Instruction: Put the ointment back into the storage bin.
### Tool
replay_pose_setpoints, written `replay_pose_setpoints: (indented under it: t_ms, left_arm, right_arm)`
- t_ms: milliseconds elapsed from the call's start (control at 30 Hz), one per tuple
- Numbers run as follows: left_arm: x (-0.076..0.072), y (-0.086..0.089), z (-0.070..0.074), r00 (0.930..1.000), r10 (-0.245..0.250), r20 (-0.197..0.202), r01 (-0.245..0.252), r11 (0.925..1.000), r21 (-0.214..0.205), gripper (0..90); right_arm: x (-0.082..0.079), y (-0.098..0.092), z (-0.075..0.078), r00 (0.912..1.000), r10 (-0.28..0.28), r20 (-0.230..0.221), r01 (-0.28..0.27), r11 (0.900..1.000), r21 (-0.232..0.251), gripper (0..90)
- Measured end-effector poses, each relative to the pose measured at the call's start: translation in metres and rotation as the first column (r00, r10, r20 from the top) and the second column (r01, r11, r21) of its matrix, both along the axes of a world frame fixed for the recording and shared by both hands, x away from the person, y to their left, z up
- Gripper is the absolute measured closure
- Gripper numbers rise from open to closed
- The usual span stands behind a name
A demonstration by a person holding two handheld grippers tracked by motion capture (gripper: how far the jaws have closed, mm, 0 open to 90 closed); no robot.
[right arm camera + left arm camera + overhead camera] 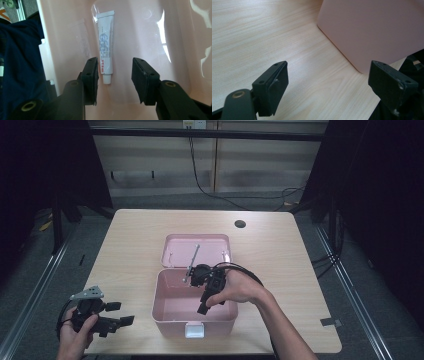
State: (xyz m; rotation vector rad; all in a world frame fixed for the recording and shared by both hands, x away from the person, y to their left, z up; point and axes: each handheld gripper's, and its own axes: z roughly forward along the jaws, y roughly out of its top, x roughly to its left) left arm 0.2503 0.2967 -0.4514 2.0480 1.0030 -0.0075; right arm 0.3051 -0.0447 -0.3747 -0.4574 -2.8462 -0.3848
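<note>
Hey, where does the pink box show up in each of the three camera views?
High view: the pink box sits open at the table's centre, lid laid back behind it, the right claw reaching inside.
Left gripper view: its outer wall fills the upper right, beyond the open left claw.
Right gripper view: its inner floor lies ahead, with a white tube on it.
Shared landmark: the box's pale pink plastic.
</note>
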Motion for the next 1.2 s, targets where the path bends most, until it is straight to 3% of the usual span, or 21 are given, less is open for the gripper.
replay_pose_setpoints:
  t_ms: [767, 1200]
  left_arm:
    - [0.000, 0.000, 0.000, 1.0000, -0.004, 0.000, 0.004, 1.0000, 0.006, 16.5]
    - [0.001, 0.000, -0.001, 1.0000, 0.000, 0.000, 0.000, 1.0000, 0.010, 16.4]
  right_arm:
    - [-0.004, -0.042, 0.030, 0.9956, -0.081, 0.047, 0.079, 0.9960, 0.041, 55.8]
    - [-0.008, -0.075, 0.043, 0.9860, -0.152, 0.069, 0.145, 0.9850, 0.093, 52.6]
